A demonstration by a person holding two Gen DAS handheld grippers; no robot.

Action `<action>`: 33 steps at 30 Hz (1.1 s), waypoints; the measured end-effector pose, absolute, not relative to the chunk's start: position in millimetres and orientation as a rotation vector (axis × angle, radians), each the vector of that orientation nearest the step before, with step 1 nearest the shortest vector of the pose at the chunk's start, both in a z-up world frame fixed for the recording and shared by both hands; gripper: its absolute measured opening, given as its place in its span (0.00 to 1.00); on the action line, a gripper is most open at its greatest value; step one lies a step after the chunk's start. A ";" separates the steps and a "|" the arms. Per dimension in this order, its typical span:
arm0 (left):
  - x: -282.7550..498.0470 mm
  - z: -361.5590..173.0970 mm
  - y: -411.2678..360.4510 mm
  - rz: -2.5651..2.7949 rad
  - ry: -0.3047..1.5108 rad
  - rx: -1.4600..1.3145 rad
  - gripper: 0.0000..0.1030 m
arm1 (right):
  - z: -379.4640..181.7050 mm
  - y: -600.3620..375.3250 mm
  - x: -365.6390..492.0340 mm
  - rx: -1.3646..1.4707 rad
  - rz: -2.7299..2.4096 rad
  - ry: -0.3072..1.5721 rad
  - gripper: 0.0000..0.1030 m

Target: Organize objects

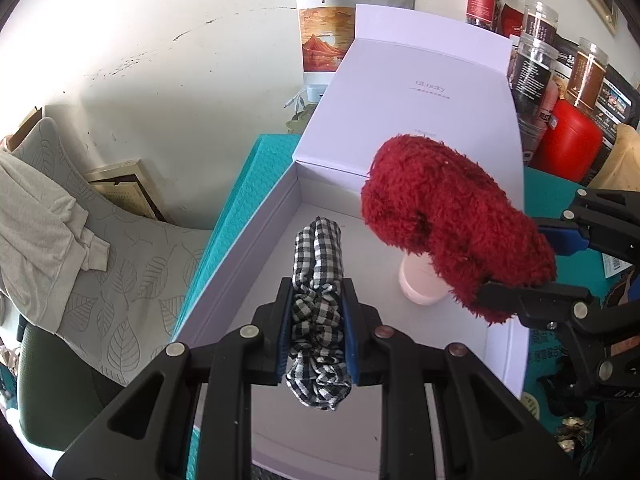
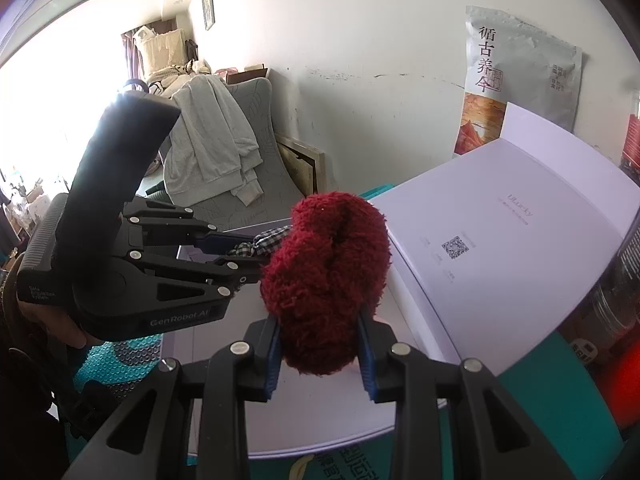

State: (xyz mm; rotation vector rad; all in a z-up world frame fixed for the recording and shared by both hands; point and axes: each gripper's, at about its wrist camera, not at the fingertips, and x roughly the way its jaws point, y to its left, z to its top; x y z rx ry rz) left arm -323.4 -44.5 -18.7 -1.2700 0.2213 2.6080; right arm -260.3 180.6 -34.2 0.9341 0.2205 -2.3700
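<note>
The left gripper (image 1: 316,328) is clamped narrow on a black-and-white gingham scrunchie (image 1: 318,280), a ruffled fabric band squeezed flat between the blue pads; its gathered folds bunch out ahead of the fingertips and sag in a loose frill behind them. It hangs above the floor of an open pale-lilac box (image 1: 248,248), whose raised lid (image 1: 420,92) stands beyond the fingertips. The right gripper (image 2: 320,344) is closed on a dark red fluffy scrunchie (image 2: 328,272), a thick, shaggy plush ring that bulges well past both pads and is pinched at its near edge. In the left wrist view this red scrunchie sits ahead and to the right of the left gripper, over a small pale pink jar (image 1: 420,284) standing on the box floor. The box rests on a teal mat (image 1: 248,184).
</note>
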 end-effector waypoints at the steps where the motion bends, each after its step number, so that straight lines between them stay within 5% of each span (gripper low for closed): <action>1: -326.8 -20.0 -44.9 2.607 0.225 -1.271 0.20 | -34.8 180.1 -262.4 0.938 -2.369 0.224 0.30; 33: -380.1 -64.2 -39.2 2.547 0.283 -1.421 0.24 | -74.6 176.9 -310.4 1.097 -2.356 0.271 0.37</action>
